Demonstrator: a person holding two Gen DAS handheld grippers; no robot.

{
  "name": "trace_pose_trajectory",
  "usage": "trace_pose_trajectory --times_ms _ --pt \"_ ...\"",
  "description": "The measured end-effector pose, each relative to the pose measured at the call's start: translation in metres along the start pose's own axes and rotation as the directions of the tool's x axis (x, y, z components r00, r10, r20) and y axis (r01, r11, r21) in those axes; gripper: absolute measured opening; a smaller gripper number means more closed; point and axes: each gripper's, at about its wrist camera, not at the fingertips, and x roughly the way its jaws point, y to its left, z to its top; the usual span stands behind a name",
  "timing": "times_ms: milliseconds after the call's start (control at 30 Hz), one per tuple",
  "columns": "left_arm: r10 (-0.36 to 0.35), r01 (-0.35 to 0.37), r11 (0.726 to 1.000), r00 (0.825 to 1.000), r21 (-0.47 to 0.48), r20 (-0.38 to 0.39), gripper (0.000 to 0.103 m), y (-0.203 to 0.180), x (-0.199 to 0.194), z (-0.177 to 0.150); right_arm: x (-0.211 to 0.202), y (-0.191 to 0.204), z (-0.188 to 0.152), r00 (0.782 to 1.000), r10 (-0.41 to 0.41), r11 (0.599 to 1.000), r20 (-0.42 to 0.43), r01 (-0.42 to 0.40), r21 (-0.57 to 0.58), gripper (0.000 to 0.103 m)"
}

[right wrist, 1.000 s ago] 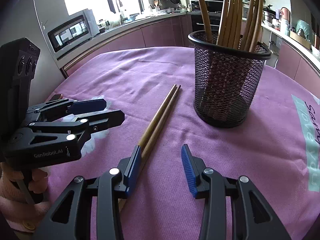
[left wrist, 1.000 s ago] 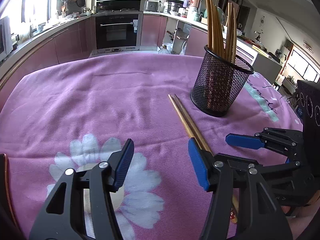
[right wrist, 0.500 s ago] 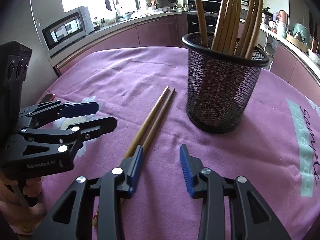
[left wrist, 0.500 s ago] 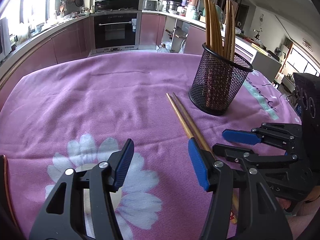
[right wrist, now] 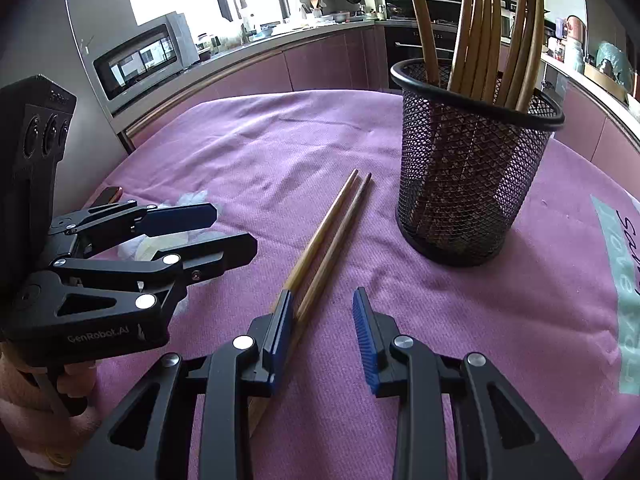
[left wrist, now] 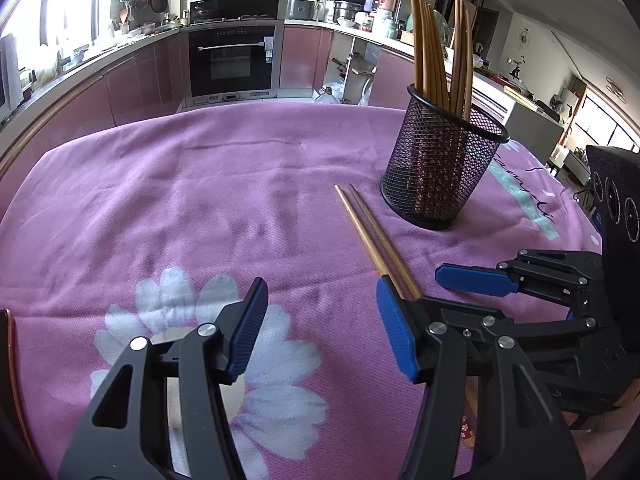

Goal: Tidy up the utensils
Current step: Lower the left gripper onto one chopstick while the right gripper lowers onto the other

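Two wooden chopsticks [left wrist: 372, 236] [right wrist: 332, 224] lie side by side on the purple cloth, pointing toward a black mesh holder [left wrist: 440, 172] [right wrist: 468, 168] that stands upright with several chopsticks in it. My left gripper [left wrist: 320, 292] [right wrist: 234, 230] hovers open over the cloth's flower print, left of the pair, with nothing between its fingers. My right gripper [right wrist: 322, 296] [left wrist: 428, 286] is open low over the pair's near end. The chopsticks run along and under its left finger [right wrist: 280, 320], and the pads do not press on them.
The purple cloth [left wrist: 200, 200] covers a round table and has a white flower print [left wrist: 168, 304] near me. A dark flat object [right wrist: 110, 194] lies at the table's left edge. A hand in a pink sleeve [right wrist: 24, 412] holds the left gripper. Kitchen counters and an oven stand behind.
The right gripper's jaws have narrowed somewhat around the near end of the chopsticks. Both hands and the chopsticks stay in place.
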Motion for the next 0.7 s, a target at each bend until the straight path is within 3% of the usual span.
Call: trace_pose_trajectory --times_ms 300,533,700 --pt "-0.026 0.027 0.997 0.999 0.069 -0.018 0.056 -0.020 0.007 0.000 -0.009 -0.011 0.000 1.000 -0.027 1.000 -0.011 0.027 0.004 0.029" --pt "-0.029 0.035 0.994 0.998 0.107 -0.049 0.056 -0.028 0.013 -0.003 -0.010 -0.025 -0.002 1.000 0.003 0.999 -0.009 -0.002 0.052 0.029" --pt "-0.014 0.023 0.991 0.998 0.135 -0.066 0.046 -0.035 0.019 -0.005 -0.012 -0.031 -0.004 1.000 0.021 0.997 -0.001 -0.021 0.078 0.029"
